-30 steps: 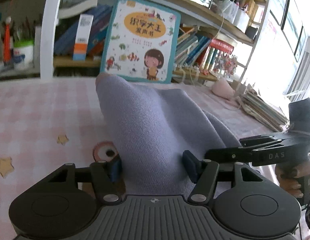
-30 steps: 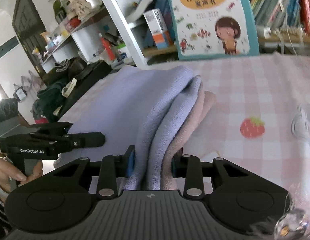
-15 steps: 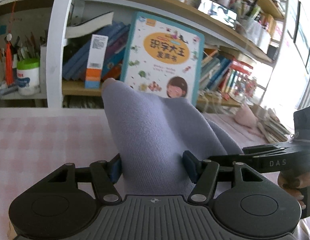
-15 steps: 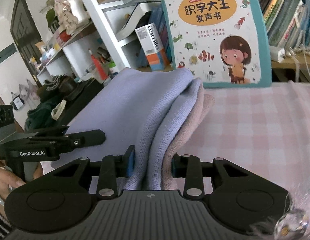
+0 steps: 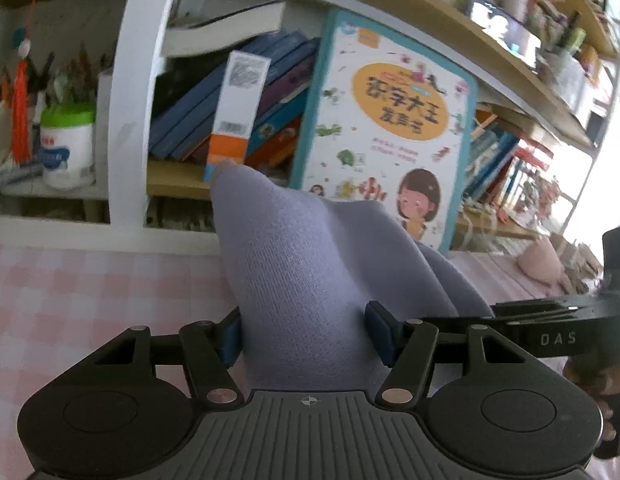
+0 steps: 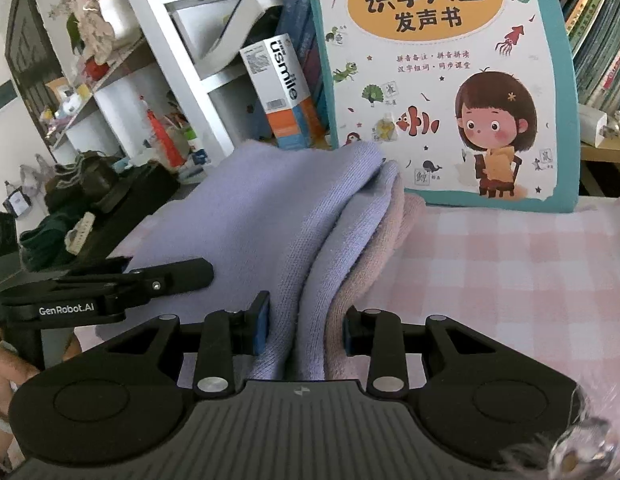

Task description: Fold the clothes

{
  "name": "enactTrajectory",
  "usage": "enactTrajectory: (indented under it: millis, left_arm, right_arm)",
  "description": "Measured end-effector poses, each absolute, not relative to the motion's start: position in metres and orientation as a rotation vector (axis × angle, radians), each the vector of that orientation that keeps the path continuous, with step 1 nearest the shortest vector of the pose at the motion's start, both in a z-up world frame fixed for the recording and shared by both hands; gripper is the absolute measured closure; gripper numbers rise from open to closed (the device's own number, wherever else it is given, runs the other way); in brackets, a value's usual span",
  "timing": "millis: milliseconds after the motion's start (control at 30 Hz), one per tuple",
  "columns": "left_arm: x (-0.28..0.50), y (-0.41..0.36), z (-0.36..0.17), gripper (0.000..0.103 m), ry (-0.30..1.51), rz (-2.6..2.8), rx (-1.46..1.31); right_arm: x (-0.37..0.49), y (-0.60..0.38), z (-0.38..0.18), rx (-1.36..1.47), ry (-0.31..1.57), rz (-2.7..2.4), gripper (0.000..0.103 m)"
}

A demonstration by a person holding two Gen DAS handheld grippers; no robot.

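"usmile" box (image 6: 284,92) behind garment (image 6: 266,216)

A pink checked tablecloth (image 6: 509,264) covers the table, with the folded lavender garment (image 6: 270,208) resting on it.

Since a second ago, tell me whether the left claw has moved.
Yes. The left claw, shut on the lilac garment, has moved toward the bookshelf: the children's book looms larger and nearer in its view.

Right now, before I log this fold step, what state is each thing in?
Left gripper: shut on the lilac garment.
Right gripper: shut on the same garment.
Lilac garment: folded in layers, pink layer showing underneath.
Picture book: upright against the shelf.
Toothpaste box: standing, leaning.
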State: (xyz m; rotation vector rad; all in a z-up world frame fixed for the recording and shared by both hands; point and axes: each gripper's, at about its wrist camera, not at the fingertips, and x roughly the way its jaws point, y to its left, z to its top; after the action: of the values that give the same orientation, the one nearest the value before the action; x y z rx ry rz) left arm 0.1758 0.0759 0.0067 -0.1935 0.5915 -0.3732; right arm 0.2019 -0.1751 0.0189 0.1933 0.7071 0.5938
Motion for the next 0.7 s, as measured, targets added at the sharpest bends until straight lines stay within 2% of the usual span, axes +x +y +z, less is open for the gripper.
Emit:
enactTrajectory:
  millis: [367,467,500,533,567,633,700]
  left_arm:
    - [0.192,0.078,-0.009,0.039,0.594,-0.380,-0.233]
    - [0.193,0.080,-0.012,0.034,0.599,-0.367,-0.241]
    - [0.192,0.080,-0.012,0.028,0.594,-0.354,-0.234]
    - [0.192,0.080,-0.013,0.021,0.589,-0.341,-0.227]
    - [0.190,0.079,-0.012,0.018,0.578,-0.322,-0.203]
    - [0.184,0.077,-0.009,0.013,0.550,-0.284,-0.140]
    - [0.177,0.074,-0.005,0.010,0.530,-0.274,-0.102]
  right_arm:
    - [0.221,-0.188,0.005,0.258,0.711,0.588,0.070]
    - [0.222,-0.192,-0.001,0.297,0.716,0.589,0.065]
    - [0.221,-0.193,-0.002,0.309,0.712,0.585,0.062]
    - [0.221,-0.194,-0.003,0.321,0.708,0.581,0.056]
    - [0.219,-0.195,-0.003,0.329,0.701,0.573,0.053]
    - [0.214,-0.196,-0.002,0.331,0.679,0.544,0.039]
    - [0.209,-0.198,0.001,0.320,0.658,0.528,0.036]
